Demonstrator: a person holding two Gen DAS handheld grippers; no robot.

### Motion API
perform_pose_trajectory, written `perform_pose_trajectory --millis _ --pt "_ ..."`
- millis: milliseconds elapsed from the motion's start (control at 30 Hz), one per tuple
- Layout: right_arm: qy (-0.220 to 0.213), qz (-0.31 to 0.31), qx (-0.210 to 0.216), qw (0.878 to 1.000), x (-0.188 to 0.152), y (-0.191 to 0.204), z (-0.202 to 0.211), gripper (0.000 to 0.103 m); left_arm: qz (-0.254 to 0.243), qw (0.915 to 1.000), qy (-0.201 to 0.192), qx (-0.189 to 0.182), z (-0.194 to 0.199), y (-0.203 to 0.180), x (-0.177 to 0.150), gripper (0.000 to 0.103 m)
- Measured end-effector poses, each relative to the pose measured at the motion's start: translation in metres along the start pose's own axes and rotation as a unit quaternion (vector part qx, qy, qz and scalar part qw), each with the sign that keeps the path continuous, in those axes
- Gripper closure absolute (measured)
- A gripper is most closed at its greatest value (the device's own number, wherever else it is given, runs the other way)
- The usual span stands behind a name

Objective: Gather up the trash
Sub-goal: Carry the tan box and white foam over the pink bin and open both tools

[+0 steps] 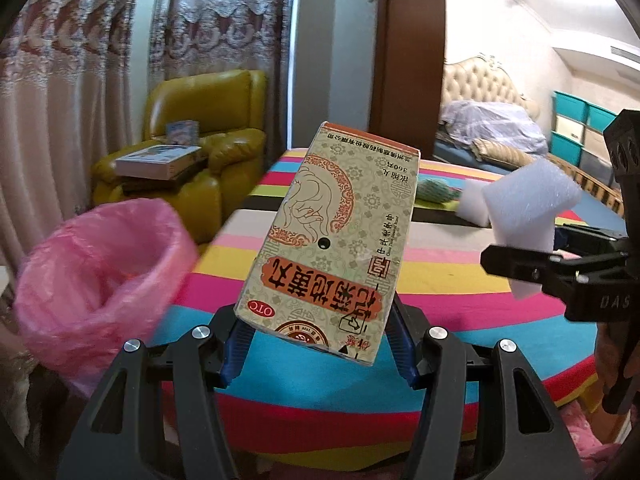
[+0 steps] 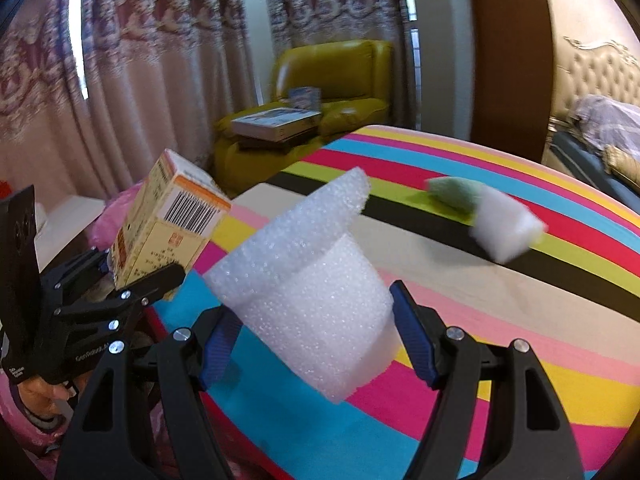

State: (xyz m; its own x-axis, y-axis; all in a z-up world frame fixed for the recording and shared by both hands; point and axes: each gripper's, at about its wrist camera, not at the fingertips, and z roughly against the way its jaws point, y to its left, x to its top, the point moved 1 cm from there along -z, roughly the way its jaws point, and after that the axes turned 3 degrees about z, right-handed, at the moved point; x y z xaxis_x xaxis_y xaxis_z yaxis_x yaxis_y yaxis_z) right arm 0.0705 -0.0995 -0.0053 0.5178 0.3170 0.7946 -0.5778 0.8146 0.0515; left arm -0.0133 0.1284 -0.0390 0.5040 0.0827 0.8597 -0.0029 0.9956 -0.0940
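Left gripper (image 1: 320, 340) fingers clamp medicine box (image 1: 332, 240); pink-lined bin (image 1: 100, 264) left; striped table (image 1: 440, 280) below.

A home bedroom: beyond the tongs stand a tufted headboard (image 1: 486, 76) with rumpled bedding (image 1: 492, 124), lace-trimmed curtains (image 1: 120, 40), a yellow leather armchair (image 1: 208, 136) and a striped tablecloth (image 1: 440, 280) directly beneath.

We see a bench (image 2: 460, 300) covered in bright multicoloured stripes. On it lie a white foam block (image 2: 506, 228) and, touching it, what may be green foam netting (image 2: 452, 196), blurred.
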Motion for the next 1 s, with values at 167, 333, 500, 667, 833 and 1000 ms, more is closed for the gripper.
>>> perform_pose_trajectory --millis 167,333,500,667,833,1000 --pt "0.013 0.038 0.039 0.998 0.015 0.037 -0.024 0.033 0.016 0.9992 -0.009 0.036 0.016 0.036 0.003 0.048" --pt "0.021 0.052 0.071 0.996 0.034 0.063 -0.048 0.033 0.044 0.996 -0.013 0.076 0.03 0.082 0.01 0.048" --pt "0.022 0.07 0.11 0.991 0.062 0.097 -0.075 0.033 0.075 0.9916 -0.015 0.105 0.042 0.129 0.02 0.048" --pt "0.011 0.073 0.147 0.986 0.091 0.128 -0.103 0.032 0.109 0.9868 -0.01 0.12 0.045 0.177 0.027 0.048" --pt "0.003 0.079 0.178 0.981 0.112 0.154 -0.117 0.031 0.137 0.9828 -0.004 0.124 0.037 0.212 0.034 0.048" --pt "-0.001 0.111 0.173 0.979 0.132 0.181 -0.132 0.03 0.161 0.9795 -0.009 0.121 0.031 0.231 0.041 0.048"
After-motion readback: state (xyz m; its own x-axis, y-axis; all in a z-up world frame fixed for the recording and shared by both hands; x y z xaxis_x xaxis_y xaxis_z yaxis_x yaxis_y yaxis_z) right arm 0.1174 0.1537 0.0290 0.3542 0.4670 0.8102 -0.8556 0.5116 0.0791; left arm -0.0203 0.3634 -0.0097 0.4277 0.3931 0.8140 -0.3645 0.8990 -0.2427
